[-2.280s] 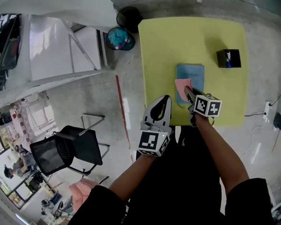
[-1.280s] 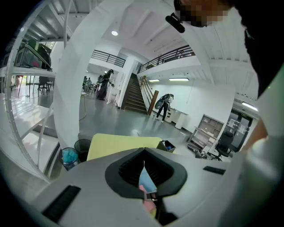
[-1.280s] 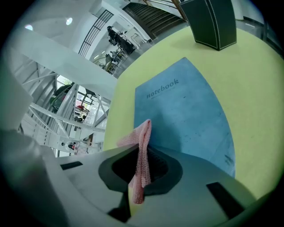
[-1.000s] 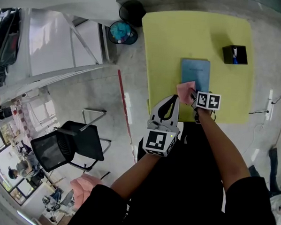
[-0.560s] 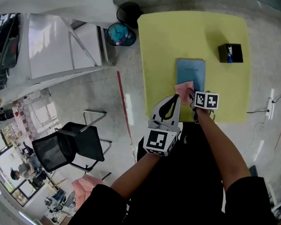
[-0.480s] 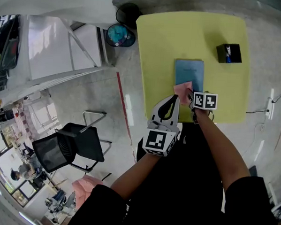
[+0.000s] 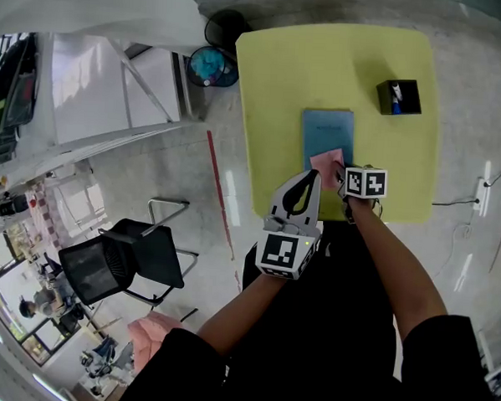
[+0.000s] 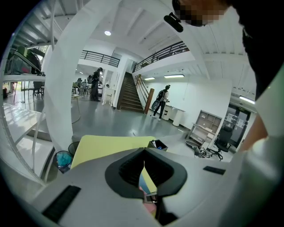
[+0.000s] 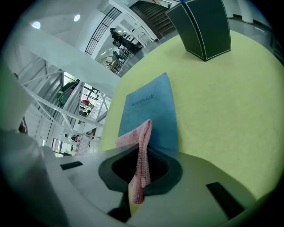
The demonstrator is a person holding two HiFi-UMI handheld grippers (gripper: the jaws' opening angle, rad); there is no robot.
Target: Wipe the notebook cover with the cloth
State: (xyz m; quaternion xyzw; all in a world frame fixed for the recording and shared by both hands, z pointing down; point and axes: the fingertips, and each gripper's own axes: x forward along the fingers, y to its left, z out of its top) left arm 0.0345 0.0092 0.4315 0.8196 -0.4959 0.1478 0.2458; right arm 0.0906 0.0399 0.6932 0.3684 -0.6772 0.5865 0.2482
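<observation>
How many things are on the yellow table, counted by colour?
Blue: 1, the notebook
Pink: 1, the cloth, lying on the notebook
Black: 1, the box
Total: 3

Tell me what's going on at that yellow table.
A person holds a gripper in each hand. The right gripper has its jaws shut on a pink cloth, held at the near end of a blue notebook that lies closed on the yellow table. Whether the cloth presses on the cover can't be told. The left gripper hangs shut and empty beside it. A black box stands further back.
</observation>
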